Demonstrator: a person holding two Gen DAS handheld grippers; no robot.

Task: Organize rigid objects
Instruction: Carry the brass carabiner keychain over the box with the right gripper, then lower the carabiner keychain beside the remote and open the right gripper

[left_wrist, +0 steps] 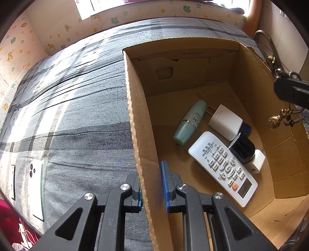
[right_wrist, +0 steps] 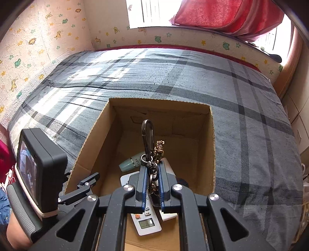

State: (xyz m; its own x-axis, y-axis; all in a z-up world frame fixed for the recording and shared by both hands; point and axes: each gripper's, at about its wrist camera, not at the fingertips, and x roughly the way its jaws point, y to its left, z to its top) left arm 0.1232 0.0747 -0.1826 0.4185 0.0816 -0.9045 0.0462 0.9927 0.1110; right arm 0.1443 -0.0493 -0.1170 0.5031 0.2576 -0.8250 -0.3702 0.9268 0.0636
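An open cardboard box [left_wrist: 135, 123] stands on the plaid bed. My left gripper [left_wrist: 152, 185] is shut on the box's left wall, one blue pad on each side of it. My right gripper [right_wrist: 152, 173] is shut on a dark carabiner keychain [right_wrist: 147, 133] with brass charms, held over the box's inside. In the left wrist view the right gripper [left_wrist: 291, 92] enters at the right edge, above the box's right wall, with the keychain [left_wrist: 278, 117] hanging from it. On the box floor lie a green bottle [left_wrist: 190, 121], a white plug adapter [left_wrist: 226, 121], a white remote [left_wrist: 222, 166], a black object [left_wrist: 243, 148] and a small white charger [left_wrist: 256, 161].
Two phones, a white one [left_wrist: 36, 189] and a second one [left_wrist: 12, 181], lie on the grey plaid bedsheet [right_wrist: 251, 125] left of the box. Patterned walls border the bed at the far side and left. A red pillow [right_wrist: 222, 15] sits at the far right. The left hand-held unit [right_wrist: 38, 170] shows beside the box.
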